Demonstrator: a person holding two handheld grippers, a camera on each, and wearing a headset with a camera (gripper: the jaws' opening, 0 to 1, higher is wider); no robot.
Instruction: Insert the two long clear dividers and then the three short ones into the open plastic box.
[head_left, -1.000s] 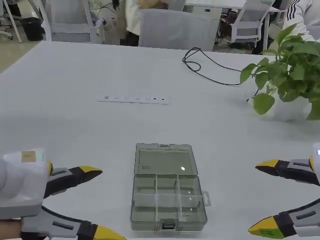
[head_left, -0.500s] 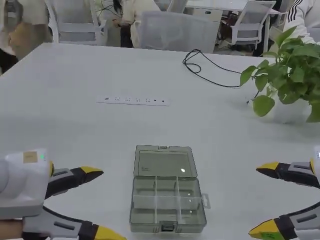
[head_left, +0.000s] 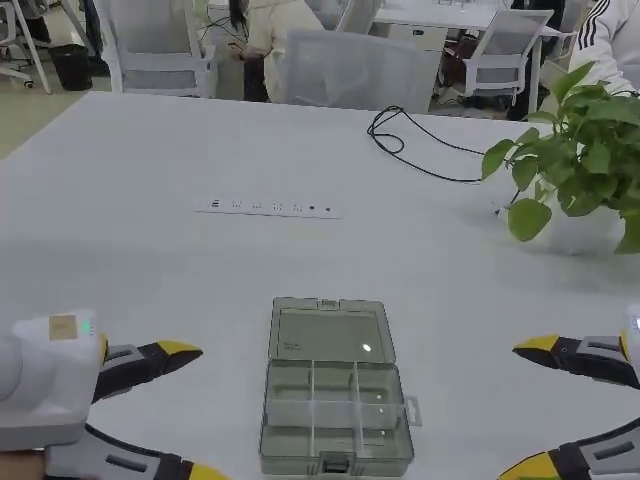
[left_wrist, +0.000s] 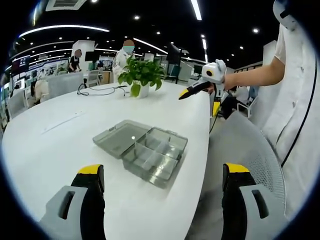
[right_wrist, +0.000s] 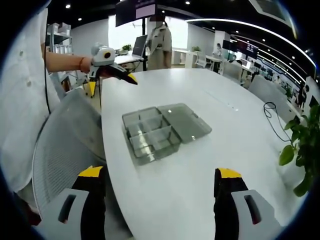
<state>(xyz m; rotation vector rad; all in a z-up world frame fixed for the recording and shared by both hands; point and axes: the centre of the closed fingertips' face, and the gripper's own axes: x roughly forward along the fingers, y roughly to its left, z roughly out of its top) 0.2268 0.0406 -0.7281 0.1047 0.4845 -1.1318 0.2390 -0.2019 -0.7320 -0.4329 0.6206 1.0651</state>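
The open clear plastic box (head_left: 335, 412) lies near the table's front edge, its lid (head_left: 330, 332) folded flat on the far side. Clear dividers (head_left: 334, 403) stand inside and split it into several compartments. One strip's end (head_left: 411, 406) pokes past the right wall. My left gripper (head_left: 190, 412) hovers open to the left of the box, with nothing between its jaws. My right gripper (head_left: 530, 408) is open on the right, equally apart from it. The left gripper view has the box (left_wrist: 150, 152) ahead of the left gripper (left_wrist: 162, 170). In the right gripper view the box (right_wrist: 152, 135) lies beyond the right gripper (right_wrist: 159, 173).
A white power strip (head_left: 268, 208) lies mid-table, and a black cable (head_left: 420, 140) loops farther back. A potted plant (head_left: 580, 160) stands at the right. Grey chairs (head_left: 355, 70) and seated people line the far side. An office chair (right_wrist: 65, 135) sits at the near edge.
The head camera has tilted, so the scene sits slightly lower. Both grippers stay open beside the box, which has not moved. A person in the background has walked off.
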